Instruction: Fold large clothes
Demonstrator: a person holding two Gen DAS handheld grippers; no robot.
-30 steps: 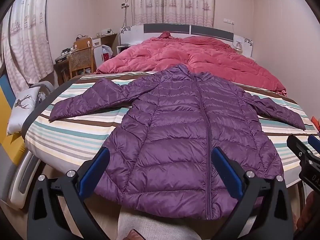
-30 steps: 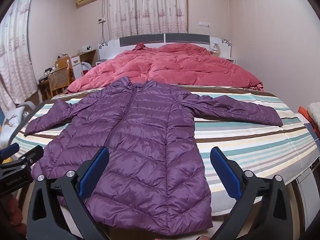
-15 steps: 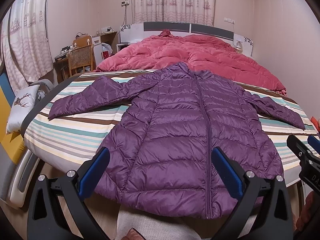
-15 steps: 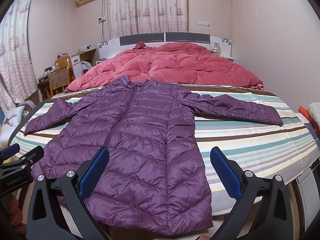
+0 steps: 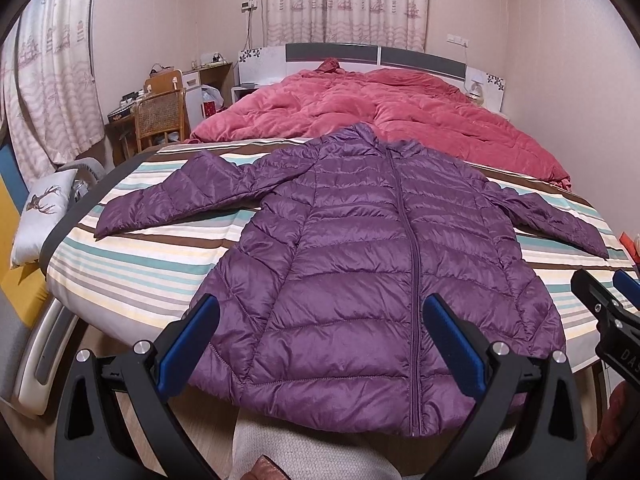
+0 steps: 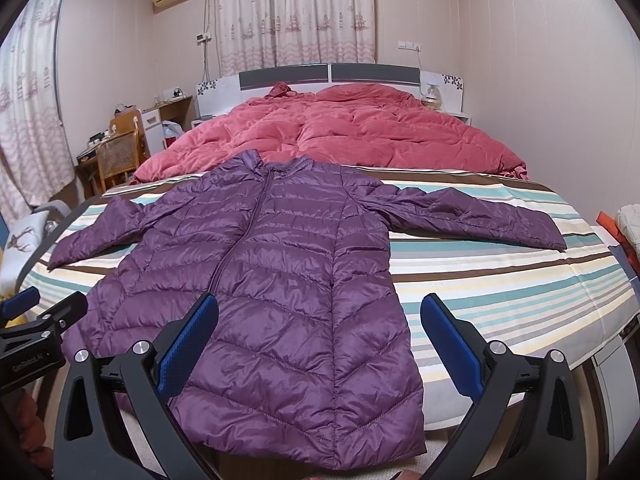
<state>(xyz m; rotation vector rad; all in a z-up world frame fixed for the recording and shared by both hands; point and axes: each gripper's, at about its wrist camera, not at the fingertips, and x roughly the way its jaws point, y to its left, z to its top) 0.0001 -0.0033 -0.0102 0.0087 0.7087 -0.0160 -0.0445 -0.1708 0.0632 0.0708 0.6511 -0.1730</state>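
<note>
A purple quilted down jacket (image 5: 372,248) (image 6: 280,264) lies flat and zipped on the striped bed sheet (image 5: 132,268) (image 6: 500,280), sleeves spread to both sides, its hem hanging over the bed's near edge. My left gripper (image 5: 320,332) hovers open above the hem, holding nothing. My right gripper (image 6: 318,332) is open too, above the jacket's lower right side. Each gripper shows at the edge of the other's view: the right gripper (image 5: 608,312) and the left gripper (image 6: 36,320).
A rumpled red duvet (image 5: 372,112) (image 6: 340,132) covers the far half of the bed up to the headboard (image 6: 332,74). A wicker chair (image 5: 160,116) and desk stand far left. A deer-print pillow (image 5: 44,208) lies left of the bed. Walls close in on the right.
Both grippers have drifted slightly forward and up, so the jacket sits a little lower in both views. The jacket has not moved and both grippers stay open.
</note>
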